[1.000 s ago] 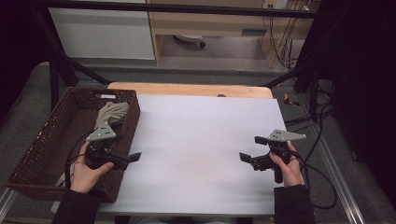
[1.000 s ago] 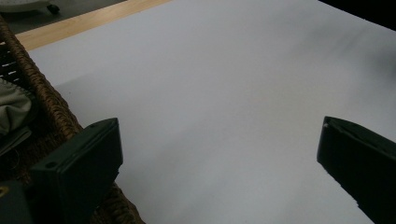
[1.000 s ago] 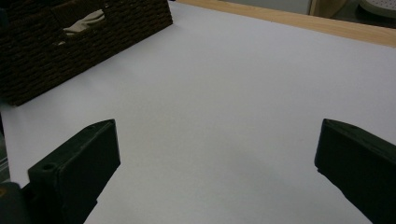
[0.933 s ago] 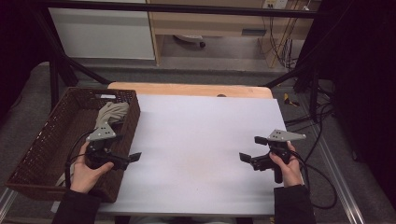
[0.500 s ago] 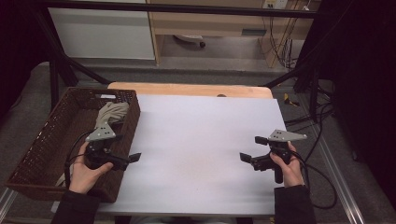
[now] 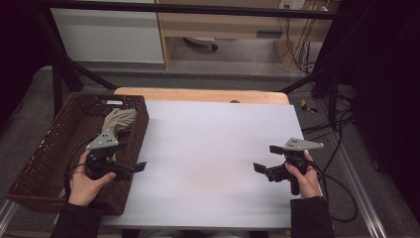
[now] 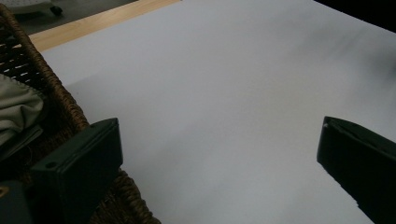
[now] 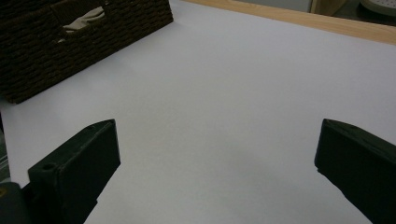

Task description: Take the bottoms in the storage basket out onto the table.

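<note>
A dark wicker basket (image 6: 37, 163) stands on the left of the white table (image 6: 213, 144), with a beige cloth (image 6: 116, 123) lying in it. My left gripper (image 6: 131, 157) hovers over the basket's right wall, open and holding nothing. In the left gripper view its jaws stand wide apart over the white table (image 7: 224, 84), with the basket's rim (image 7: 56, 88) and the cloth (image 7: 16, 107) at the left. My right gripper (image 6: 266, 158) is held open above the table's right side. The right gripper view looks across the table to the basket (image 8: 70, 42).
A strip of wooden tabletop (image 6: 198, 94) shows beyond the white surface. Cables (image 6: 341, 193) trail off the right edge. A black frame and a cabinet (image 6: 109, 34) stand behind the table.
</note>
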A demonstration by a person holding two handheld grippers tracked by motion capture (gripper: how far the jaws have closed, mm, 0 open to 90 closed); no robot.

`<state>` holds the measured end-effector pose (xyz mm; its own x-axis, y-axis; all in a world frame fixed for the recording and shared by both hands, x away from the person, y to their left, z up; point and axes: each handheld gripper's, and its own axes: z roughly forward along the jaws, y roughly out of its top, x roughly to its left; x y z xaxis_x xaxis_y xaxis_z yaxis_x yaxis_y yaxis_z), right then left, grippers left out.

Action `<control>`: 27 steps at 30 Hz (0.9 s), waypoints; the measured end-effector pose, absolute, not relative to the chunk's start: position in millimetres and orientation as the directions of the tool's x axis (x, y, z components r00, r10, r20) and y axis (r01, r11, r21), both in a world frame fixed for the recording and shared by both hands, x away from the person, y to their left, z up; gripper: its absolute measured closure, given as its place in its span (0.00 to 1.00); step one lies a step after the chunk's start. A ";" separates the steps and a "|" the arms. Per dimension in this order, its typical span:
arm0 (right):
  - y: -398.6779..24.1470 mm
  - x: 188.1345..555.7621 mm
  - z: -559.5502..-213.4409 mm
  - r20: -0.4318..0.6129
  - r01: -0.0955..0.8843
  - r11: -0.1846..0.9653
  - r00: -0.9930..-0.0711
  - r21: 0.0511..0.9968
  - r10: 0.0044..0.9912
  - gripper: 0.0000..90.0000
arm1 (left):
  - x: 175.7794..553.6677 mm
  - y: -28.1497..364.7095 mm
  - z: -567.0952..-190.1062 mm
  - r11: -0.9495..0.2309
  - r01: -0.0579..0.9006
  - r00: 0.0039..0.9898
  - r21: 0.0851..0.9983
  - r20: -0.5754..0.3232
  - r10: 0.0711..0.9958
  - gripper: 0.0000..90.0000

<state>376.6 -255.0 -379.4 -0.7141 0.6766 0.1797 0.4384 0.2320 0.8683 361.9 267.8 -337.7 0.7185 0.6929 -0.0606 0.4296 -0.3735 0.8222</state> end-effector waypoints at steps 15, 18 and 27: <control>-255.2 376.2 -379.2 0.181 0.440 0.232 -0.714 0.868 0.676 0.01 | 362.0 276.1 -334.7 -0.367 0.438 0.705 0.821 -0.060 0.707 0.00; -255.0 376.2 -379.3 0.183 0.443 0.234 -0.714 0.866 0.676 0.01 | 362.0 277.7 -334.2 -0.366 0.440 0.702 0.820 -0.060 0.710 0.00; -254.7 376.3 -379.7 0.181 0.444 0.240 -0.716 0.864 0.675 0.01 | 363.0 282.2 -333.9 -0.363 0.449 0.690 0.817 -0.058 0.722 0.00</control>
<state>376.3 -254.7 -379.7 -0.7158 0.6745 0.1806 0.4436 0.2396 0.8636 363.0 282.2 -333.9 0.6897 0.7218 -0.0583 0.4489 -0.3630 0.8165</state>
